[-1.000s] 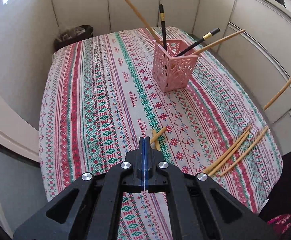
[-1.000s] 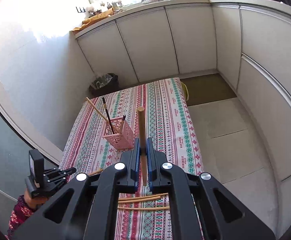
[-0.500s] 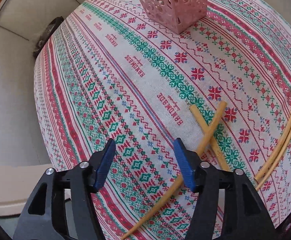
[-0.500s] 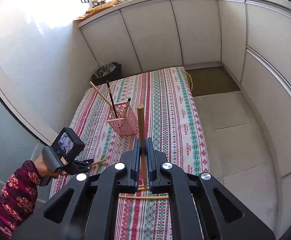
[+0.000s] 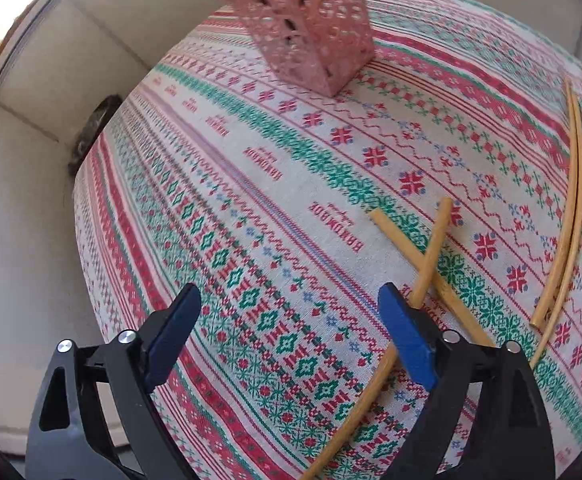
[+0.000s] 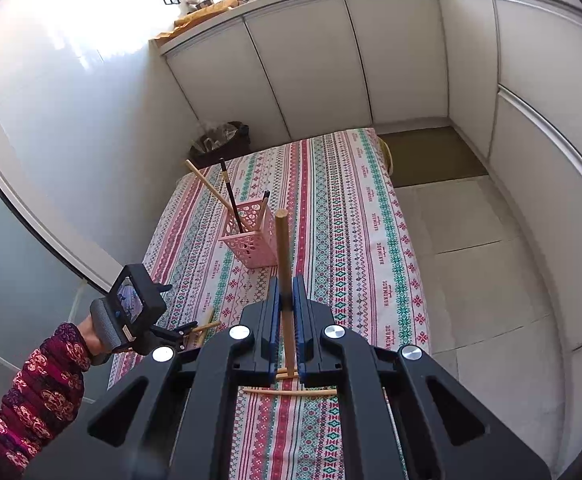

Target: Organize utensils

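My left gripper point(image 5: 287, 312) is open, low over the patterned tablecloth point(image 5: 251, 208). Two crossed wooden chopsticks point(image 5: 431, 252) lie just right of its right finger, one passing under that finger. A pink lattice holder point(image 5: 315, 40) stands at the far side with several chopsticks in it. My right gripper point(image 6: 286, 300) is shut on a wooden chopstick point(image 6: 282, 248), held high above the table, its tip pointing up towards the pink holder point(image 6: 251, 236). The left gripper point(image 6: 179, 332) shows in the right wrist view near the table's left front.
Three more wooden chopsticks point(image 5: 571, 208) lie at the right of the cloth; some show under my right gripper point(image 6: 291, 392). A dark bin point(image 6: 219, 140) stands beyond the table. White cabinets point(image 6: 331, 60) surround it; tiled floor point(image 6: 471, 260) lies to the right.
My left gripper opened and dropped low beside the crossed chopsticks. My right gripper rose a little, still holding its chopstick.
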Demonstrator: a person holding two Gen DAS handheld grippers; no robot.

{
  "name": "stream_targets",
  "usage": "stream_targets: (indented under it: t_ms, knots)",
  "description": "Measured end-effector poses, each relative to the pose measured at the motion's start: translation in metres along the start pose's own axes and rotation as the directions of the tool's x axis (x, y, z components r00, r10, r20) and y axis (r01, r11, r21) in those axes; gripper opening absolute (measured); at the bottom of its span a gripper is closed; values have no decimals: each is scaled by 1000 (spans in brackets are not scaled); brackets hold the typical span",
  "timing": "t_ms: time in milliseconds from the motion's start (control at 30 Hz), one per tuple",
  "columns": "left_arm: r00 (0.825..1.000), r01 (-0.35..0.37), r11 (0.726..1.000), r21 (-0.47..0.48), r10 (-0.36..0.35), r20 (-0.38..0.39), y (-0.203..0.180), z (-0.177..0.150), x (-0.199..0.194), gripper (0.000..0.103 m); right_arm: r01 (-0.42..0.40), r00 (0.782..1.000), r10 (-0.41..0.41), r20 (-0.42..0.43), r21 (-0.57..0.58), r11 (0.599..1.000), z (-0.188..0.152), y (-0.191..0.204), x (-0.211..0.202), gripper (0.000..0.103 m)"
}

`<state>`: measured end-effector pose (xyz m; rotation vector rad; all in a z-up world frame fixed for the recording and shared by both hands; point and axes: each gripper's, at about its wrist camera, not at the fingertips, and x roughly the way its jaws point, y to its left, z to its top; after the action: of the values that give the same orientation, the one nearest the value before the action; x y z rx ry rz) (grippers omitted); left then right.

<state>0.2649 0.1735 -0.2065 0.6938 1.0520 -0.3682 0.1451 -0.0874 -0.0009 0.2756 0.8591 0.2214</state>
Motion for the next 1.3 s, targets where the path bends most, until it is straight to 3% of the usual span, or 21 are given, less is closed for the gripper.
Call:
stream_targets:
  t_ms: [67, 133, 233, 300, 367, 400, 433, 533, 600, 700, 767, 867, 933, 1033, 1167, 1233, 1300]
  knots:
    - [995, 87, 994, -73, -83, 53, 8, 3, -14, 87, -4, 1000, 4, -6, 7, 1000, 1, -2, 1, 7]
    - [991, 105, 994, -36, -101, 84, 3, 9, -31, 88, -12, 1000, 12, -13, 14, 1000, 2, -3, 3, 7]
    - [996, 92, 994, 65, -92, -13, -10, 18, -28, 87, -20, 1000, 20, -9, 13, 1000, 1, -2, 1, 7]
    - [991, 109, 988, 111, -100, -86, -18, 17, -15, 79, -23, 1000, 23, -7, 12, 1000, 0, -2, -1, 7]
    - [980, 164, 978, 127, -147, -134, -25, 18, -3, 64, -21, 1000, 21, -9, 13, 1000, 0, -3, -1, 7]
    - [976, 177, 976, 128, -158, -147, -27, 20, 3, 62, -18, 1000, 19, -10, 17, 1000, 0, -5, -1, 7]
    - [971, 193, 974, 115, -172, -164, -28, 23, 8, 58, -16, 1000, 16, -11, 20, 1000, -1, -5, -1, 7]
    - [942, 293, 956, 14, -286, -174, -22, 30, 11, 29, -12, 1000, 12, -9, 32, 999, 0, -9, -3, 7]
    - [949, 276, 961, 18, -269, -166, -24, 29, 12, 29, -10, 1000, 10, -3, 31, 999, 0, -9, -7, 7]
    - [945, 285, 956, -72, -293, -145, -23, 18, 5, 32, -10, 1000, 10, 8, 35, 999, 0, -9, -12, 7]
    - [938, 309, 937, -166, -328, -108, -21, 8, 1, 18, -15, 1000, 15, 11, 37, 999, -2, -8, -14, 7]
    - [956, 258, 916, -307, -287, -52, -18, -6, -6, 7, -18, 1000, 18, 11, 38, 999, -2, -8, -18, 7]
    - [969, 241, 901, -360, -241, 46, -14, -20, -25, 6, -23, 1000, 23, 12, 38, 999, -1, -8, -21, 7]
    - [963, 242, 870, -429, -159, 220, -9, -34, -77, 6, -26, 999, 25, 27, 15, 1000, 2, -3, -28, 7]
    - [919, 244, 849, -468, -48, 392, 1, -30, -146, 6, -40, 998, 40, 50, 1, 999, 9, 2, -36, 7]
    - [882, 264, 835, -483, -6, 471, 15, -5, -173, 6, -50, 997, 49, 60, 10, 999, 13, 3, -39, 7]
    - [831, 278, 828, -487, 47, 555, 21, 12, -203, 6, -57, 996, 56, 63, 15, 998, 19, 3, -39, 7]
